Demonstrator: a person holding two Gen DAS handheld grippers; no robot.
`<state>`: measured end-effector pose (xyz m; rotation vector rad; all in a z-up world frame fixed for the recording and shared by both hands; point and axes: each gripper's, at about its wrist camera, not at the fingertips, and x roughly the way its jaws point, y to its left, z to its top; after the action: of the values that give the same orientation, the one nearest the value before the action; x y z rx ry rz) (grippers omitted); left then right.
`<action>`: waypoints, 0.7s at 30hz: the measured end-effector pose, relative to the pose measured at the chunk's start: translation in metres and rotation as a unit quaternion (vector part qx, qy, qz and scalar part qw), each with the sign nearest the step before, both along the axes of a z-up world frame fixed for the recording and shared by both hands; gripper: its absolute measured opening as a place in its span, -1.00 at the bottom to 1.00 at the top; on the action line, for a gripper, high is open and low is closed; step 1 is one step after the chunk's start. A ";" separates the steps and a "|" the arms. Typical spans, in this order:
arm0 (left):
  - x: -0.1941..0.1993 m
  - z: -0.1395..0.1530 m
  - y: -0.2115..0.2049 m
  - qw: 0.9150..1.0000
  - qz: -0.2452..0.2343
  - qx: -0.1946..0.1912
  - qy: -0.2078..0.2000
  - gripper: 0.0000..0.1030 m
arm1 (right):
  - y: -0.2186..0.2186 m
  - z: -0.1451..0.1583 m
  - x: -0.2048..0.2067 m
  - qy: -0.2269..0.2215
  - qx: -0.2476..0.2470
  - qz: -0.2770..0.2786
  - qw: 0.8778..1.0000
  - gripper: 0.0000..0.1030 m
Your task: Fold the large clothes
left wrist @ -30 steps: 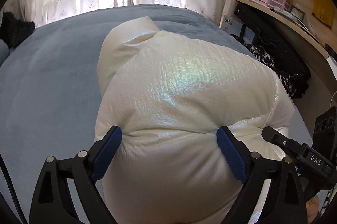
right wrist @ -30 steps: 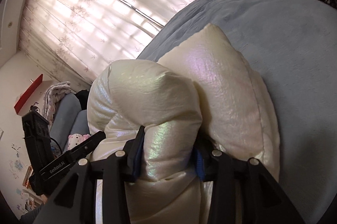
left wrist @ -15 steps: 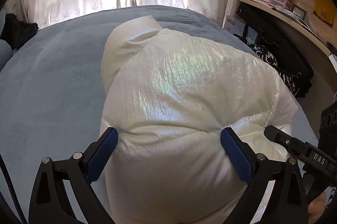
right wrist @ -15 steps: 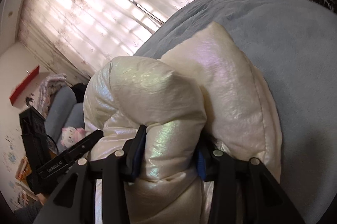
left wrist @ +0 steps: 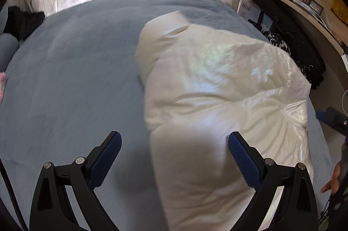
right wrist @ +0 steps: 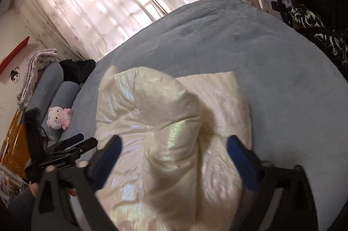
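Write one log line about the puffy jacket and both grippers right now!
jacket: folded on bed | left gripper: open | right gripper: opening, nothing gripped

Each hand-held tool was built the same way. The left gripper (left wrist: pixel 174 145) had two black plastic arms with triangular cut-outs, silver round screws at the joints, and dark blue textured pads (left wrist: pixel 242 159) lining the inner faces of the fingers. A thin black cable (left wrist: pixel 9 194) ran along its far left edge. The right gripper (right wrist: pixel 174 149) showed the same black frame, silver screws and blue pads (right wrist: pixel 106 161), somewhat blurred. Near the lower left corner of the right view, a dark grey sleeve (right wrist: pixel 18 207) covered the person's wrist.
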<state>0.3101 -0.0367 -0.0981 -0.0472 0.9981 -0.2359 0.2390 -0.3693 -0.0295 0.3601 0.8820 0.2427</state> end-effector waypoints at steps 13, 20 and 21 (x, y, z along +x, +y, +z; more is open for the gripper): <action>-0.001 -0.018 0.012 0.999 -0.019 -0.017 0.044 0.90 | -0.007 -0.033 0.025 0.095 0.006 -0.006 0.995 1.00; 0.002 -0.029 0.007 0.998 -0.030 -0.025 0.055 0.90 | -0.004 -0.055 0.032 0.149 0.038 0.003 0.988 1.00; 0.002 -0.030 0.005 0.998 -0.031 -0.024 0.055 0.90 | 0.001 -0.054 0.032 0.146 0.035 0.011 0.989 1.00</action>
<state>0.3119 -0.0315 -0.1279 -0.0725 1.1055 -0.3173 0.2708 -0.3682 -0.0835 0.4581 1.1689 0.2459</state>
